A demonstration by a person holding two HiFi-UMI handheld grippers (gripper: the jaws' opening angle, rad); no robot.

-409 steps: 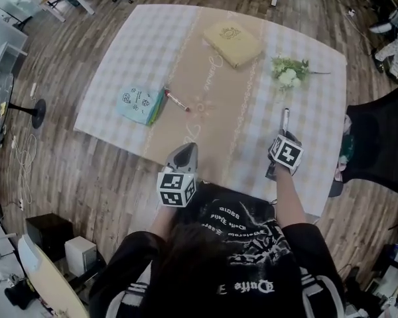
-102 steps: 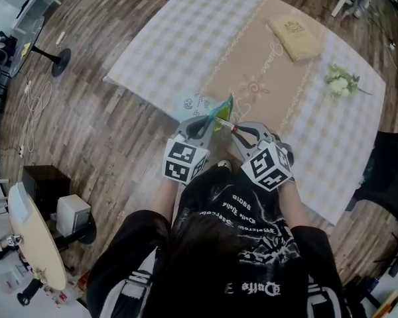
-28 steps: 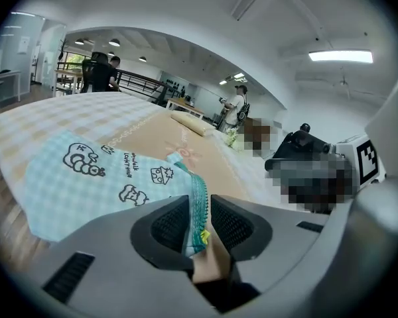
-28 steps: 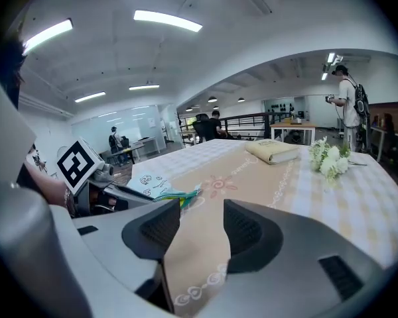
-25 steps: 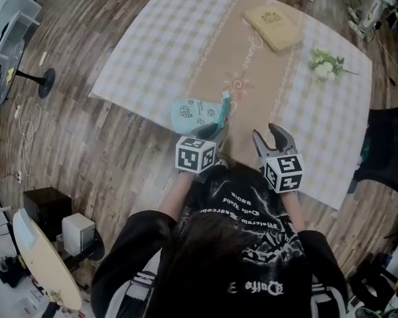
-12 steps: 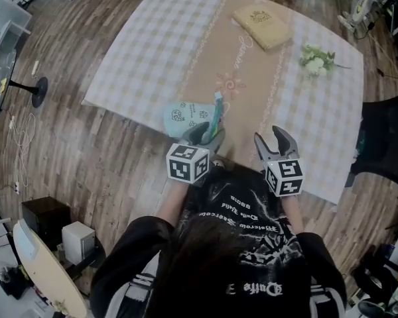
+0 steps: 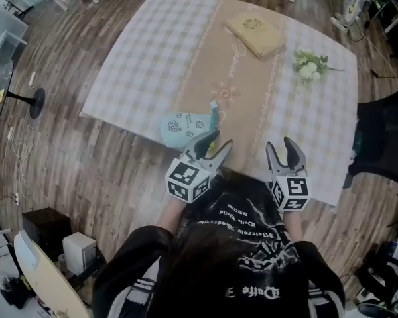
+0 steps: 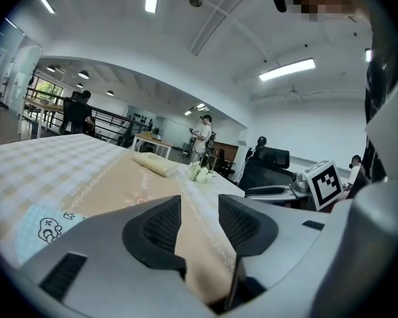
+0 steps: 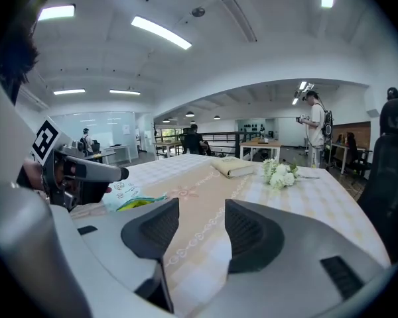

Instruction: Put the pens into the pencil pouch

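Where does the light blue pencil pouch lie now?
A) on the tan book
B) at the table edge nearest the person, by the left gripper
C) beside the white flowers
B: the head view shows the pencil pouch at the near edge of the table, just ahead of the left gripper.

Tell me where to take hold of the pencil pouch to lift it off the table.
Probably the green-lined open end. The pencil pouch lies flat on the table by its near edge, so its body offers no fold to pinch, while that lip seems to stand up slightly. Come in low from the near edge, one jaw inside the mouth, one outside.
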